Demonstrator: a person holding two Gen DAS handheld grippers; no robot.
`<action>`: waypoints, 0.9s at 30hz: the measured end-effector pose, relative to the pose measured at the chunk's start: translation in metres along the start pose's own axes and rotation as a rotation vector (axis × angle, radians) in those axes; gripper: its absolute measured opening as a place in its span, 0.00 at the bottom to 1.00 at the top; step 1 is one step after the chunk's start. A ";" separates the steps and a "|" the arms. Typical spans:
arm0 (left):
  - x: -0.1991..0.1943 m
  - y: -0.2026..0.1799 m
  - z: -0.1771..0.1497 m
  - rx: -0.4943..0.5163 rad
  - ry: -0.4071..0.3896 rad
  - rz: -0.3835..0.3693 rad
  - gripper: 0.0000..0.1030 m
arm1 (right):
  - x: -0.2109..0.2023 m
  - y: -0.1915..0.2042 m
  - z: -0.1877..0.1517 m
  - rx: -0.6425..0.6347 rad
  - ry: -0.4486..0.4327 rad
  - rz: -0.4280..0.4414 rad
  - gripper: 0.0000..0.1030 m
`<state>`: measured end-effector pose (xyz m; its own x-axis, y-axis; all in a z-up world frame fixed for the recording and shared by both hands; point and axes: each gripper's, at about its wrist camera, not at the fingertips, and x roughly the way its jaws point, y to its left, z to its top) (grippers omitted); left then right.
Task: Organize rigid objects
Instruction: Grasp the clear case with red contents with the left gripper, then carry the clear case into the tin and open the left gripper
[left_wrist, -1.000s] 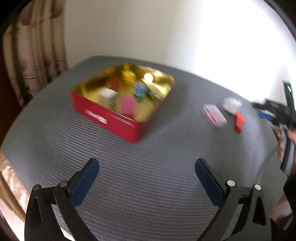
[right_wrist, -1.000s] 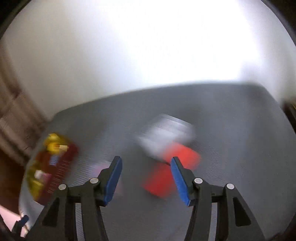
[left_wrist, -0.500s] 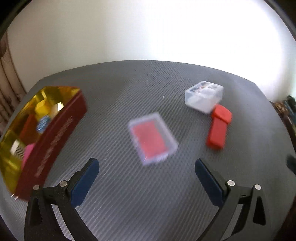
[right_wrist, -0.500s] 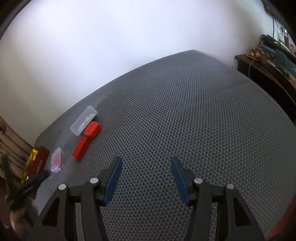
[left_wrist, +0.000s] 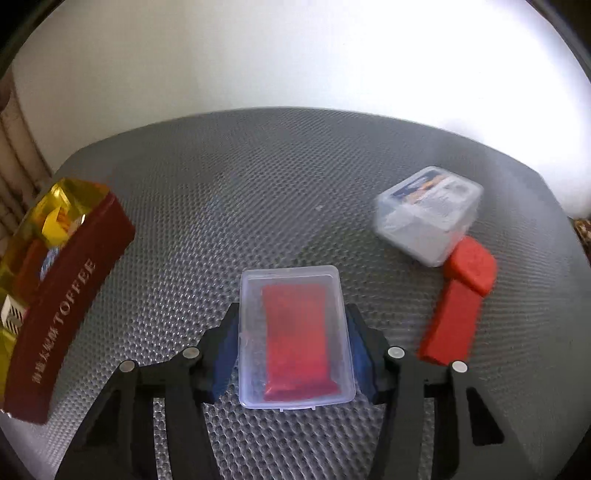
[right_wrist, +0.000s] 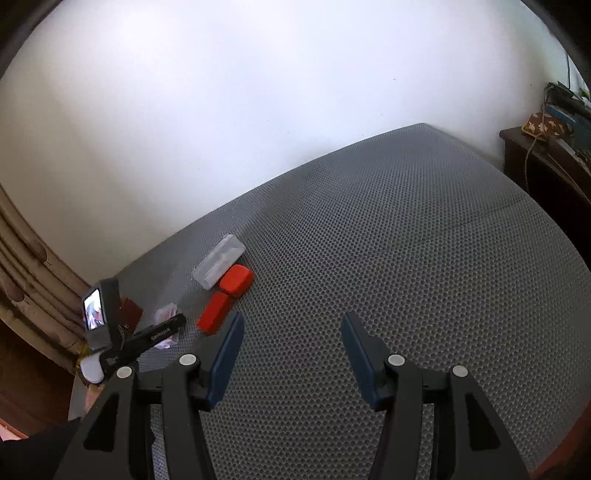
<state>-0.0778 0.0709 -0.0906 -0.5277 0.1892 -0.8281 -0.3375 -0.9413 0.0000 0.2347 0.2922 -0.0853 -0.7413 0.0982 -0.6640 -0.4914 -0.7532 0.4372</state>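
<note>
In the left wrist view my left gripper (left_wrist: 293, 332) is shut on a clear flat case with a red insert (left_wrist: 295, 336), its blue pads against both long sides. A red toffee tin (left_wrist: 70, 314) with gold lining holds several small items at the left. A clear lidded box (left_wrist: 428, 214) lies at the right, touching a red two-part case (left_wrist: 458, 306). In the right wrist view my right gripper (right_wrist: 291, 343) is open and empty above the grey mat; the red case (right_wrist: 225, 299), clear box (right_wrist: 219, 266) and left gripper (right_wrist: 147, 336) lie far left.
The grey honeycomb mat (right_wrist: 406, 258) covers the table. A white wall stands behind it. Curtains (right_wrist: 26, 277) hang at the left. A dark cabinet with cables (right_wrist: 546, 162) stands beyond the mat's right edge.
My left gripper swung right from the tin, came down over the clear flat case and shut on it. My right gripper pulled back from the red case and stays open.
</note>
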 end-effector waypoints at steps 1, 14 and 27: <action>-0.010 -0.002 0.003 0.018 -0.017 -0.005 0.48 | 0.000 0.000 0.000 0.007 0.000 0.003 0.55; -0.158 0.023 0.091 0.020 -0.322 -0.046 0.48 | 0.012 0.023 -0.009 -0.043 0.012 -0.011 0.55; -0.233 0.149 0.115 -0.060 -0.452 0.125 0.49 | 0.025 0.019 -0.016 -0.047 0.037 0.003 0.55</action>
<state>-0.0950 -0.0814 0.1663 -0.8526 0.1631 -0.4965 -0.2107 -0.9767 0.0410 0.2138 0.2703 -0.1033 -0.7250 0.0727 -0.6849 -0.4665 -0.7834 0.4106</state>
